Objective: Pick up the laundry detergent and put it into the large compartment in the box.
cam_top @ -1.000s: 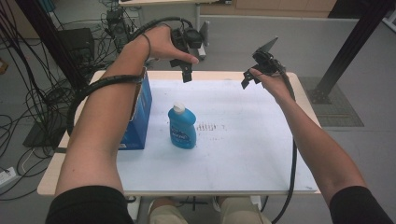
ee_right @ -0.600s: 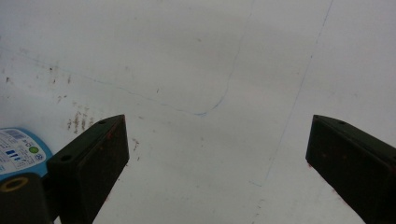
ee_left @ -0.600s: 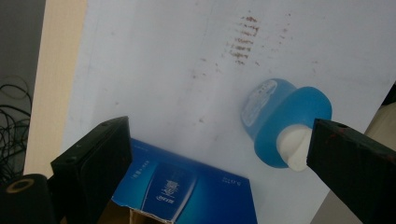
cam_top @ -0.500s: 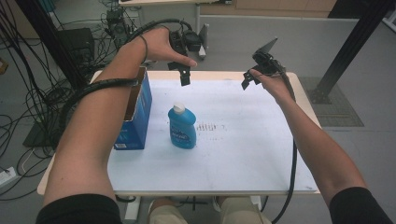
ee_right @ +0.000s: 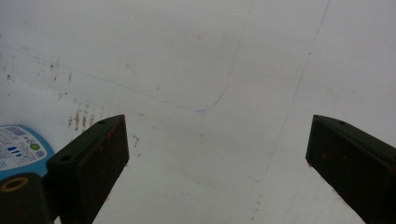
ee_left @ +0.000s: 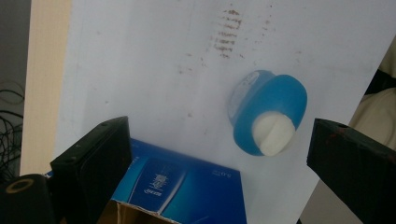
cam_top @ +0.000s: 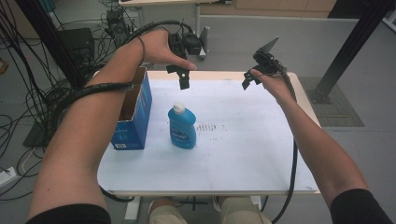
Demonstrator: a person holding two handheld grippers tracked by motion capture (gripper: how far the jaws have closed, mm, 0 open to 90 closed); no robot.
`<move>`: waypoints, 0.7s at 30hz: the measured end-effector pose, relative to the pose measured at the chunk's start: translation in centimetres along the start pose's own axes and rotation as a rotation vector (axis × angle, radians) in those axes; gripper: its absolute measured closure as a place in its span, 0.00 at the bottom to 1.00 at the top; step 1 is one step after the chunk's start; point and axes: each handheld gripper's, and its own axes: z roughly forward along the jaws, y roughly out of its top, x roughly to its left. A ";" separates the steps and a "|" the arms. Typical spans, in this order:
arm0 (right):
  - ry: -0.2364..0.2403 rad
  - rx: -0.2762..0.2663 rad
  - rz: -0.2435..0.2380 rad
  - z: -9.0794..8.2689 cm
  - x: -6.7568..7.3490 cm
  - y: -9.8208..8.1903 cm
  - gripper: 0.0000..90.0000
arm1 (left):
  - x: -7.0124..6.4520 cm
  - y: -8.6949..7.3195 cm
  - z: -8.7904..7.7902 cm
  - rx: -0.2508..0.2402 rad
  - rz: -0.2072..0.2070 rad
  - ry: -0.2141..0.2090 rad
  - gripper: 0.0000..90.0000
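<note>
Bottle (cam_top: 181, 127) beside box (cam_top: 133, 116) (right half bare).

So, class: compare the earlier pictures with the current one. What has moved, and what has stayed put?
Very little has changed. The left gripper has eased slightly toward the near side, hanging open above the far end of the table, with the blue bottle ahead of it. Nothing was grasped or released. The right gripper stays open and raised at the far edge; the bottle and the open blue box have not shifted.
</note>
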 end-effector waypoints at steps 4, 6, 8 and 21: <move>0.001 0.001 -0.001 -0.1 0.0 -0.1 0.06 | -0.4 -0.2 -0.3 -0.005 0.007 0.000 0.08; 0.000 0.000 -0.004 -0.1 0.0 -0.1 0.06 | -0.6 -0.2 -0.5 -0.004 0.011 -0.002 0.08; 0.001 -0.001 -0.004 -0.1 0.0 -0.2 0.06 | -0.9 -0.3 -0.5 -0.009 0.015 0.001 0.08; 0.005 -0.005 0.000 -0.6 -0.3 -0.7 0.06 | -2.2 -0.6 -1.0 0.007 0.040 -0.010 0.08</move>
